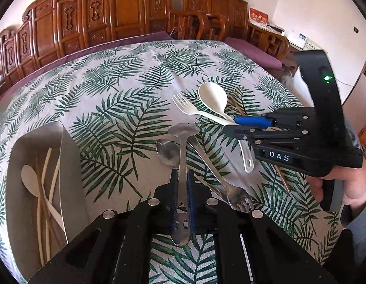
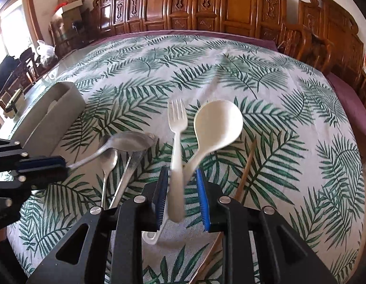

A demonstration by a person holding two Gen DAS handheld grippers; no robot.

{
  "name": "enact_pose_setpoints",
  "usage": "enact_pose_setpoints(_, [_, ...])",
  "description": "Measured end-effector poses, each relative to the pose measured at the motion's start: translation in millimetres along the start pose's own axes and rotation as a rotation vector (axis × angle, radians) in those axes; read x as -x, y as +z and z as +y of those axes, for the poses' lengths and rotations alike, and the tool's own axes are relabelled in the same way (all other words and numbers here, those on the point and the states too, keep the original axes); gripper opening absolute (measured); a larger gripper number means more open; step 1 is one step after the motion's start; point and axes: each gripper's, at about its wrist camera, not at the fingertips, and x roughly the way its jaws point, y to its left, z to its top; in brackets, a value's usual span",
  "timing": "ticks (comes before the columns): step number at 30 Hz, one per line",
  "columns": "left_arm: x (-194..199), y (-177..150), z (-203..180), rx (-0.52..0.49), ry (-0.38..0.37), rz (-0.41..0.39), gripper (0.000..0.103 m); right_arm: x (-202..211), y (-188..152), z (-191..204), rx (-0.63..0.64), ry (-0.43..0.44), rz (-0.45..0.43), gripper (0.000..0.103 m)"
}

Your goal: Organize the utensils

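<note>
My left gripper (image 1: 182, 184) is shut on the handle of a metal spoon (image 1: 183, 165), held above the leaf-print tablecloth; it also shows in the right wrist view (image 2: 128, 140). My right gripper (image 2: 181, 189) has its jaws around the handle of a cream plastic fork (image 2: 177, 146), with gaps on both sides. In the left wrist view the right gripper (image 1: 237, 124) sits over the fork (image 1: 194, 108). A cream rice paddle (image 2: 216, 127) lies crossed beside the fork. A second metal spoon (image 1: 167, 152) and a metal fork (image 1: 230, 189) lie on the cloth.
A grey utensil tray (image 1: 71, 161) at the left holds a cream spoon (image 1: 31, 179) and pale chopsticks. Wooden chopsticks (image 2: 246, 168) lie right of the paddle. Carved wooden chairs (image 2: 230, 4) ring the table's far side.
</note>
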Motion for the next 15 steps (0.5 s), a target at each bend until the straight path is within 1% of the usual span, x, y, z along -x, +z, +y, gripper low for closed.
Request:
enact_pose_setpoints(2, [2.6, 0.3, 0.3, 0.001, 0.000, -0.007, 0.007, 2.9, -0.7, -2.7, -0.009, -0.002, -0.010, 0.027])
enact_pose_setpoints(4, [5.4, 1.3, 0.7, 0.003, 0.000, -0.015, 0.007, 4.5, -1.7, -4.7, -0.014, -0.006, -0.010, 0.021])
enact_pose_setpoints(6, [8.0, 1.7, 1.6, 0.007, -0.001, -0.022, 0.007, 7.0, -3.2, -5.6, -0.010, -0.010, -0.012, 0.020])
enact_pose_setpoints(9, [11.3, 2.4, 2.3, 0.010, -0.001, -0.032, 0.007, 12.3, -4.7, -4.3, 0.011, -0.026, -0.023, 0.020])
enact_pose_setpoints(12, [14.8, 3.7, 4.2, 0.014, 0.000, -0.041, 0.007, 18.8, -2.0, -3.7, 0.014, -0.016, -0.056, 0.020])
enact_pose_setpoints(15, [17.6, 5.2, 5.9, 0.019, 0.000, -0.051, 0.007, 18.2, 5.4, 2.4, 0.030, 0.016, -0.083, 0.022])
